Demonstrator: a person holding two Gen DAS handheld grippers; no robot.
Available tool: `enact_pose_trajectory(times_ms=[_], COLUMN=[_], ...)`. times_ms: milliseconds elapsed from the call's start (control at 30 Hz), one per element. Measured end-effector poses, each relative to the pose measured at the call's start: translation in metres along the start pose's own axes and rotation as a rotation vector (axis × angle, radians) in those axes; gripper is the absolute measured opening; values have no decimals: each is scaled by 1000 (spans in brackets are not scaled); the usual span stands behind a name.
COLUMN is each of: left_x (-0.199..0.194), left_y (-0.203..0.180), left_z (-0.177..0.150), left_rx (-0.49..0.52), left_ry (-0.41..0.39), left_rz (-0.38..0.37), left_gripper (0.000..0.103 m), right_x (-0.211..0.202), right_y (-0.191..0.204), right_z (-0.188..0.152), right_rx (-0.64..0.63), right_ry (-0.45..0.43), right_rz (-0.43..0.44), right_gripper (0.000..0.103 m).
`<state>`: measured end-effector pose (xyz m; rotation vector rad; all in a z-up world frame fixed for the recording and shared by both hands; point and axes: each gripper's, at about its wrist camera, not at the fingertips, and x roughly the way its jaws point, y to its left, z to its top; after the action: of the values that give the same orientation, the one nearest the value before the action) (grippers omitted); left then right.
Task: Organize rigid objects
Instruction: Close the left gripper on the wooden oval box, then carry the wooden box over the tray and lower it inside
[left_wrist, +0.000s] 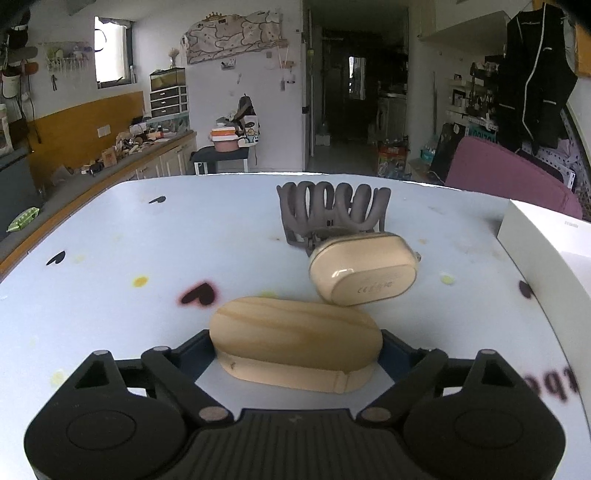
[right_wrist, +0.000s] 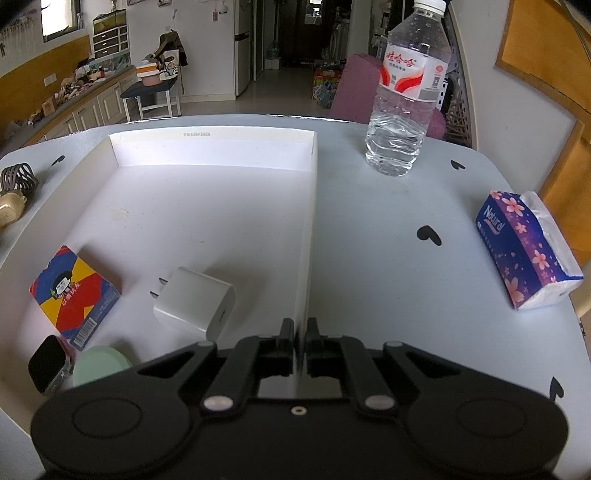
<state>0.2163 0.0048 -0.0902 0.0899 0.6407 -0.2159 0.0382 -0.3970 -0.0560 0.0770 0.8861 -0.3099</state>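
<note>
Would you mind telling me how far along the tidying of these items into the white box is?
Done: a charger, colourful carton, green disc and dark device lie in the white box.

In hand: the left gripper brackets the wooden block; the right gripper clamps the box wall.

Left: the beige case and hair claw.

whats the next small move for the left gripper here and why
Probably close the left gripper on the wooden oval block. The block already sits between its open fingers, with the beige case and hair claw lying beyond it, clear of the grip. The right gripper is shut on the white box's wall, steadying it for the drop.
</note>
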Motion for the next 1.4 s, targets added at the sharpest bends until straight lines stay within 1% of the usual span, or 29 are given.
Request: enact_pose_trajectory(times_ms=[100,167,333,400,500,600,700,767,900,1100,1300,1400], left_x=[-3,-9,-37,-51,-69,-84,-91,-91,-86,-62,-31,-18], left_y=[-3,-6,-18,-31,-56,-84,-108,-129,-171,-219,-246,-250], left_z=[-1,1,5,9,13,21,33,42,50,53,50,51], left_rx=[-5,-7,-48,-46,-43,-26,-10,26,121,211,222,194], left_ry=[-12,-43,-135,-175,-212,-220,-199,-178,-137,-28,88,147], left_rz=[23,32,7,-22,-99,-168,-246,-277,-309,-353,-372,-379], left_gripper=[92,92,92,92,92,92,92,92,92,92,92,92], right_x=[0,0,-1,-1,-1,-1,-1,-1,0,0,0,0], right_y=[0,0,1,1,1,1,2,1,2,1,1,1], right_z=[-1,-1,-1,-1,-1,-1,-1,0,0,0,0,-1], right_rx=[-2,-2,-5,-6,-4,-5,-6,-8,-10,-6,-9,-11], right_ry=[-1,-1,-1,-2,-1,-2,-2,-2,-3,0,0,-1], right_rz=[-2,-2,-4,-5,-4,-5,-6,-6,-7,-2,-3,-4], right_gripper=[7,7,7,7,7,7,7,7,7,7,7,7])
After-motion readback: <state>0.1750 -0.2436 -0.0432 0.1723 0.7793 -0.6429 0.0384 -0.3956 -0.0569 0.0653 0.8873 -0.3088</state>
